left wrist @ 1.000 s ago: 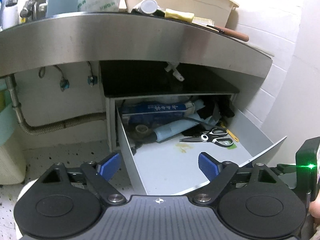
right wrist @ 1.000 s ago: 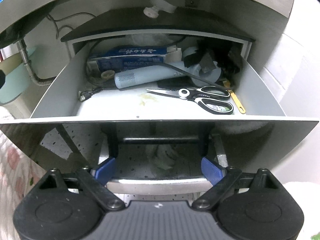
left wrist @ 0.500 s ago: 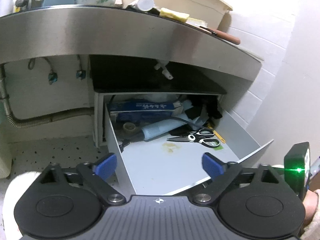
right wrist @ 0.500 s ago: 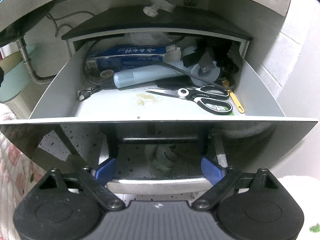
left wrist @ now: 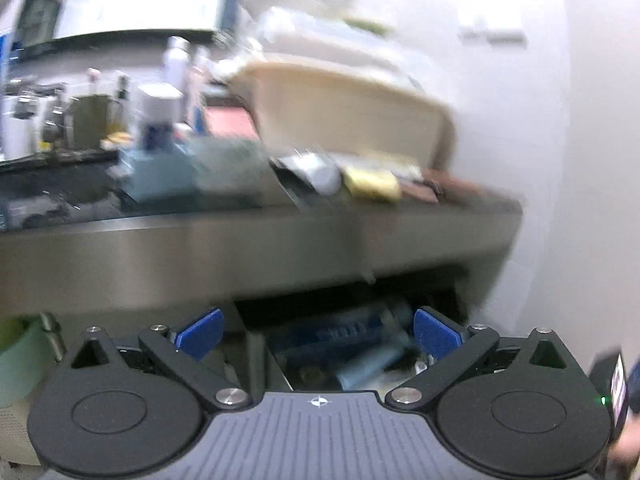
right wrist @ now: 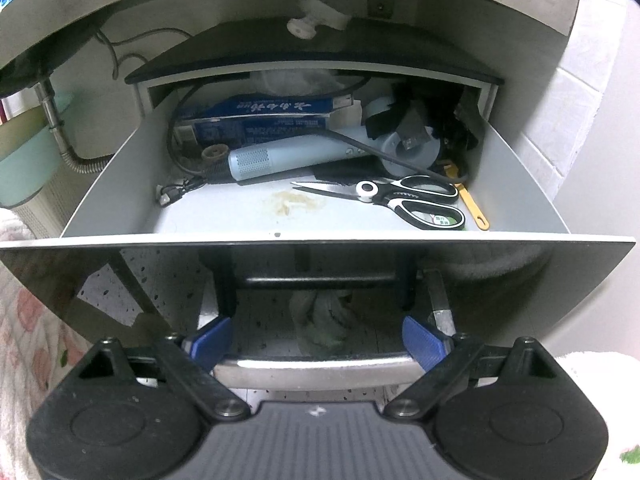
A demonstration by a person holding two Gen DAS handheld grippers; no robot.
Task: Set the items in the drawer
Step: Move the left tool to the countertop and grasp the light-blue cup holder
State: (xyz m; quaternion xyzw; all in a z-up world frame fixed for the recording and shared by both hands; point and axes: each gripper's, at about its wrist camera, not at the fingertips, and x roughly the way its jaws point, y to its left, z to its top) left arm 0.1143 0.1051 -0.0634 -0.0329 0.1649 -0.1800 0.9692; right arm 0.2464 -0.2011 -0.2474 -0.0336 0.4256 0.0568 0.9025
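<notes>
The grey drawer (right wrist: 112, 184) stands pulled out under the steel counter. It holds black-and-white scissors (right wrist: 404, 200), a light blue hair dryer (right wrist: 288, 158), a blue box (right wrist: 256, 118), a cable and a yellow tool (right wrist: 474, 210). My right gripper (right wrist: 318, 342) is open, its blue fingertips on either side of the drawer's chrome handle (right wrist: 316, 368). My left gripper (left wrist: 318, 330) is open and empty, raised in front of the counter edge. The left wrist view is blurred; on the counter top it shows a yellow sponge (left wrist: 372, 184), a white bottle (left wrist: 320, 172) and a blue box (left wrist: 160, 168).
A beige tub (left wrist: 344, 112) and several bottles stand on the steel counter (left wrist: 240, 248). A white tiled wall (right wrist: 588, 100) is on the right. A pipe and hose (right wrist: 60, 140) run under the counter at left. A flowered cloth (right wrist: 28, 320) lies at lower left.
My left gripper has swung upward from the drawer to the counter top, with motion blur. My right gripper and the drawer have stayed nearly still.
</notes>
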